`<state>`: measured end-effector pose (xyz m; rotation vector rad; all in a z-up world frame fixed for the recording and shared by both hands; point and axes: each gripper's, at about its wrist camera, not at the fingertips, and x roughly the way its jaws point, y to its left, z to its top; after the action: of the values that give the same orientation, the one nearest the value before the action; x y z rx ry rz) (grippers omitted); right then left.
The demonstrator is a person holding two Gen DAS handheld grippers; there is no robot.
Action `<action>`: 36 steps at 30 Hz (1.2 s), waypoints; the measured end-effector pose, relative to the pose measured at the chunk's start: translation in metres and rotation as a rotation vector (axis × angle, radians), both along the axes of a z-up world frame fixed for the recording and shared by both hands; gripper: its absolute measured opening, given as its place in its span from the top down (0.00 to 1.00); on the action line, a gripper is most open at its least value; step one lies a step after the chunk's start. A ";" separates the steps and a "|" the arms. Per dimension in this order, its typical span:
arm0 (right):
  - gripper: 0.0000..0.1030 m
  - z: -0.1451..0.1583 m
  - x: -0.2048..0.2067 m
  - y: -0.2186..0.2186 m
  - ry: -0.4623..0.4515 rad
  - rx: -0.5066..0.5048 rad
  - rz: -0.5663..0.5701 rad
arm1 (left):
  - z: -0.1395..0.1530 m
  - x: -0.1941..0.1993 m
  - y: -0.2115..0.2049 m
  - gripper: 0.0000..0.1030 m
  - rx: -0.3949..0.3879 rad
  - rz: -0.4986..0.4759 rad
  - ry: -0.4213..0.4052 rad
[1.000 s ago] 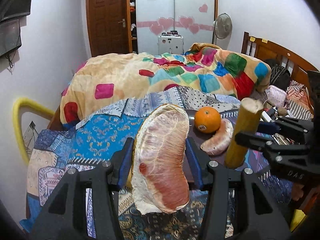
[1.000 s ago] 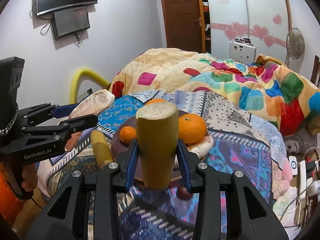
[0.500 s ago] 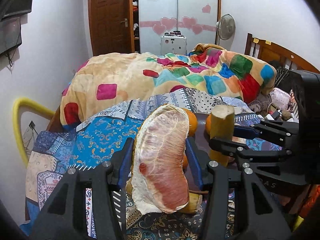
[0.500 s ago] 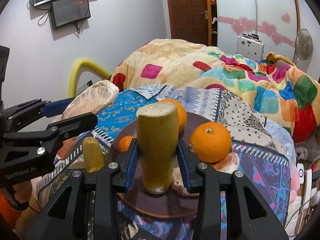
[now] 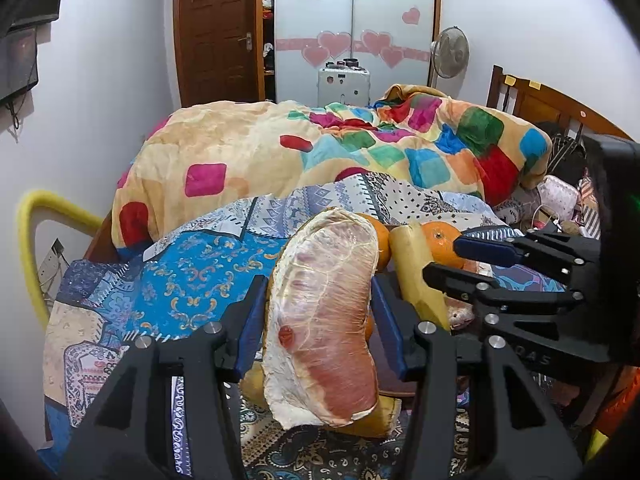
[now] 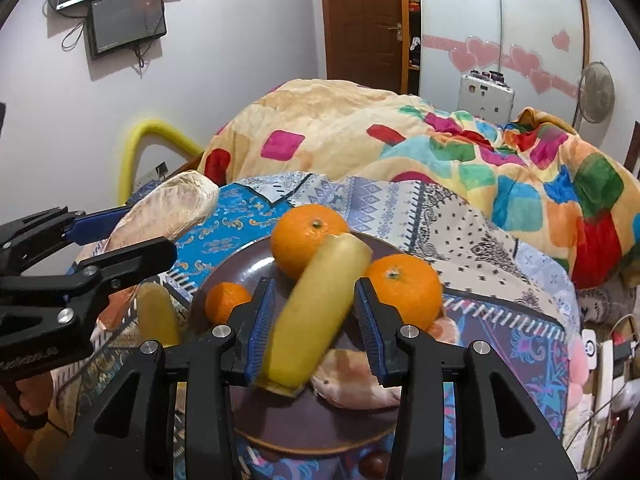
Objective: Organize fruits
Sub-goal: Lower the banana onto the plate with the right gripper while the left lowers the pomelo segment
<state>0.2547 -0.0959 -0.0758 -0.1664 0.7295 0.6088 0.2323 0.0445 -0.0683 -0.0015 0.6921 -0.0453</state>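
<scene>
1. Closest in the left wrist view, the left gripper (image 5: pixel 318 312) is clamped on a large peeled pomelo segment (image 5: pixel 324 320) — pale membrane, pinkish flesh — held upright between the blue pads.
2. Closest in the right wrist view, the right gripper (image 6: pixel 314 316) has its jaws spread apart. A yellow cut fruit piece (image 6: pixel 316 316) leans tilted between them, touching the left pad, clear of the right one, its lower end over the plate.
3. Beneath lies a dark brown plate (image 6: pixel 320 424) on a patterned bedspread (image 6: pixel 500 320).
4. On the plate sit three oranges: a small one (image 6: pixel 226 300) at left, a large one (image 6: pixel 308 236) behind the yellow piece, another (image 6: pixel 404 290) at right. A second peeled pomelo segment (image 6: pixel 352 380) lies at the plate's near right.
5. Another yellow piece (image 6: pixel 158 316) lies just left of the plate.
6. Farther back — a patchwork blanket (image 6: pixel 400 140) heaped on the bed.
7. Farthest: a brown door (image 6: pixel 364 16) and a wardrobe with pink hearts (image 6: pixel 500 52).
</scene>
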 end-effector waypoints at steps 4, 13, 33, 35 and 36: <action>0.62 0.000 -0.006 -0.012 -0.009 -0.006 -0.006 | -0.004 0.005 -0.008 0.50 0.000 -0.012 0.014; 0.59 -0.009 -0.005 -0.040 0.007 -0.009 -0.031 | -0.015 0.026 -0.030 0.50 0.007 -0.029 0.057; 0.59 0.001 -0.020 -0.051 -0.011 0.023 -0.023 | -0.018 0.036 -0.037 0.47 -0.010 -0.016 0.094; 0.59 0.003 -0.023 -0.050 -0.011 0.025 -0.023 | -0.014 0.026 -0.033 0.45 -0.006 -0.016 0.086; 0.59 0.003 -0.025 -0.049 -0.011 0.026 -0.021 | -0.013 0.020 -0.031 0.44 0.000 -0.013 0.080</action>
<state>0.2300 -0.1454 -0.0724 -0.1378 0.7111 0.5963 0.2525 0.0137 -0.0808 0.0013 0.7722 -0.0577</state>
